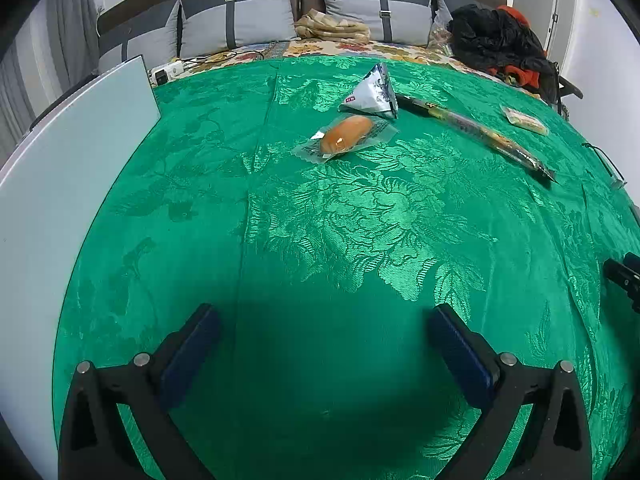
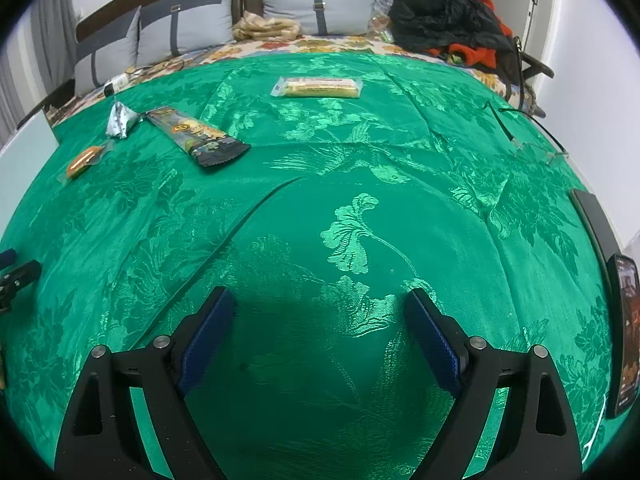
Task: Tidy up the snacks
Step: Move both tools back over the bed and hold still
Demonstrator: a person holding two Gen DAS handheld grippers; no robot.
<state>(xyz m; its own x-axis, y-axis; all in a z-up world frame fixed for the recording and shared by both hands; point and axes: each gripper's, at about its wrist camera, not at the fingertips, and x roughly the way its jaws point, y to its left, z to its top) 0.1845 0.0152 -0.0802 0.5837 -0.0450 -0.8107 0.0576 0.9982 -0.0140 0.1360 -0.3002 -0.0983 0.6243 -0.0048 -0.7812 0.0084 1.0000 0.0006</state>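
Several wrapped snacks lie on a green patterned tablecloth [image 1: 360, 216]. A bun in clear wrap [image 1: 346, 136] rests beside a silver triangular packet [image 1: 374, 92], with a long dark snack bar [image 1: 476, 136] to their right and a yellow wafer pack [image 1: 525, 120] further right. In the right wrist view the wafer pack [image 2: 317, 87] lies far ahead, with the dark bar [image 2: 198, 136], the silver packet [image 2: 119, 122] and the bun [image 2: 83, 161] at the left. My left gripper [image 1: 324, 320] is open over bare cloth. My right gripper [image 2: 318, 304] is open too, nothing between its pads.
A white board [image 1: 76, 168] borders the cloth on the left. A phone [image 2: 626, 332] and a dark flat object [image 2: 592, 220] lie at the right edge, with glasses [image 2: 532, 140] beyond. Behind the table stand grey cushions [image 1: 240, 20] and a heap of black and orange clothes [image 1: 500, 40].
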